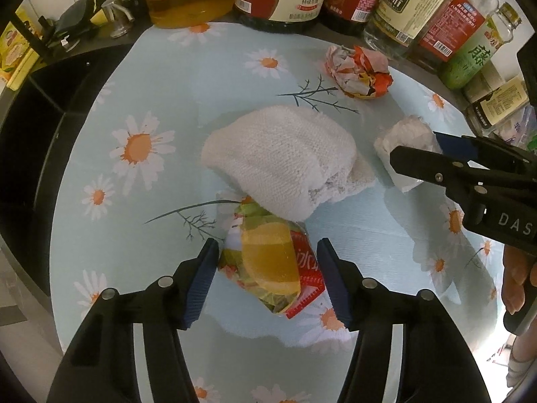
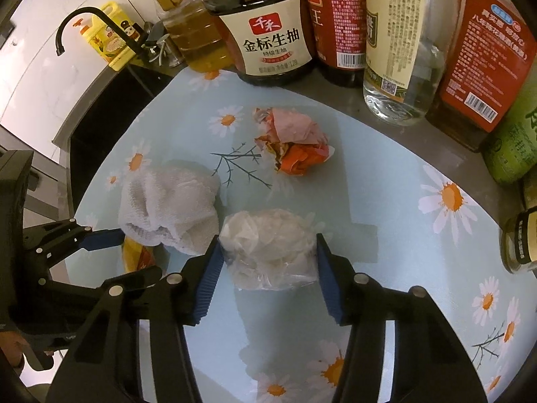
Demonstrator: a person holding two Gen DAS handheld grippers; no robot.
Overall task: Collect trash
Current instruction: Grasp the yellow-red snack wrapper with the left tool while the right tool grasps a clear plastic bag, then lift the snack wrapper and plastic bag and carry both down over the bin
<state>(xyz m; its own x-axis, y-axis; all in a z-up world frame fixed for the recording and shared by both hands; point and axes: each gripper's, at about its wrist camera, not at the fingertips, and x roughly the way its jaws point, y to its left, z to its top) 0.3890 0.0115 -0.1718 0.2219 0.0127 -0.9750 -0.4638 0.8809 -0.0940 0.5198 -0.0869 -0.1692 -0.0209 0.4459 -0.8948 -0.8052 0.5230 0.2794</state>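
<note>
While the sink (image 2: 110,107) and its black tap (image 2: 84,23) sit off at the far left, the left gripper (image 1: 266,268) straddles a yellow-and-red snack wrapper (image 1: 272,265) that lies straight ahead between its spread blue pads, the wrapper's long axis running roughly along the fingers and its far end tucked under a white knitted cloth (image 1: 285,161). Neither pad clearly touches it, so the coming move looks like a plain squeeze. Further right, the right gripper (image 2: 266,272) likewise stands apart, with a crumpled white plastic wad (image 2: 268,248) framed between its pads, close to or just touching them. A crumpled red-and-pink paper ball (image 2: 292,147) lies beyond both, nearer the right gripper and untouched. Everything rests on a pale blue daisy-print mat (image 2: 419,268) covering the worktop, and a row of sauce and oil bottles (image 2: 275,33) crowds the back edge, leaving little room to lift rearward.
</note>
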